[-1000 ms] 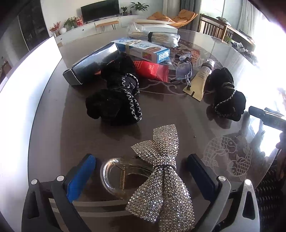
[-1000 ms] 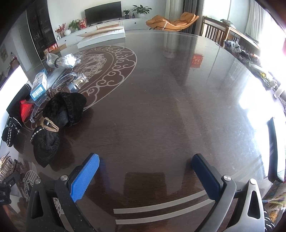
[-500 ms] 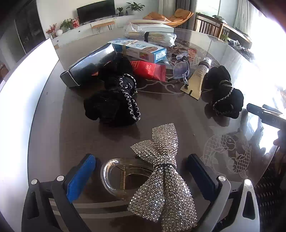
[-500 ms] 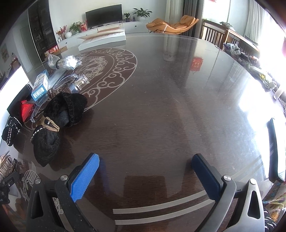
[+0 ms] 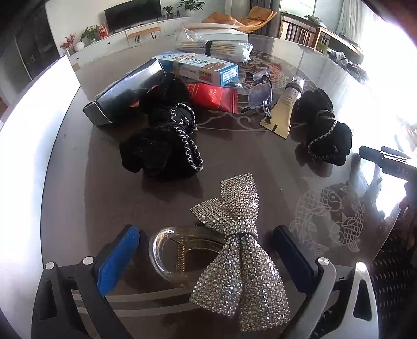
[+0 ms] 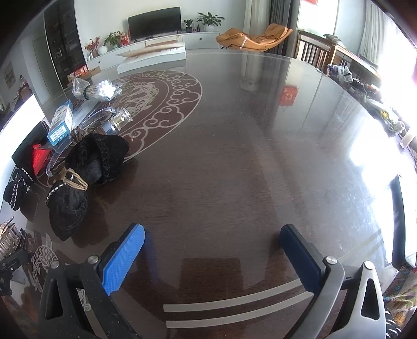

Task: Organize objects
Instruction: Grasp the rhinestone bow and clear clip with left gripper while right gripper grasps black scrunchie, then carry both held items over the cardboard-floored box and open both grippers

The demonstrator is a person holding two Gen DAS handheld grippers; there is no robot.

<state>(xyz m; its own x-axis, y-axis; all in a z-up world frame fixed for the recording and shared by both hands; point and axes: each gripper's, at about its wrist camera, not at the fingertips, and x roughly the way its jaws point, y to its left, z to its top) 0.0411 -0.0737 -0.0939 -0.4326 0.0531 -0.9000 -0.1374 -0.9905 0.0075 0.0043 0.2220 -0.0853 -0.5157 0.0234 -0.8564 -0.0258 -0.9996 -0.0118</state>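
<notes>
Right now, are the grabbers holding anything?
No. The left gripper is open around the sparkly bow clip, not squeezing it. The right gripper is open and empty.

A television (image 6: 154, 22) faces an orange lounge chair (image 6: 254, 37).

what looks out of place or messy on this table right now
Nothing is spilled or broken. The clutter sits in one heap: a blue and white box lies across a black box, with a red packet tucked beside them. The rhinestone bow hair clip lies apart, between the open left gripper fingers.

Sunlit room: television (image 6: 154, 23), orange lounger (image 6: 254, 36).
</notes>
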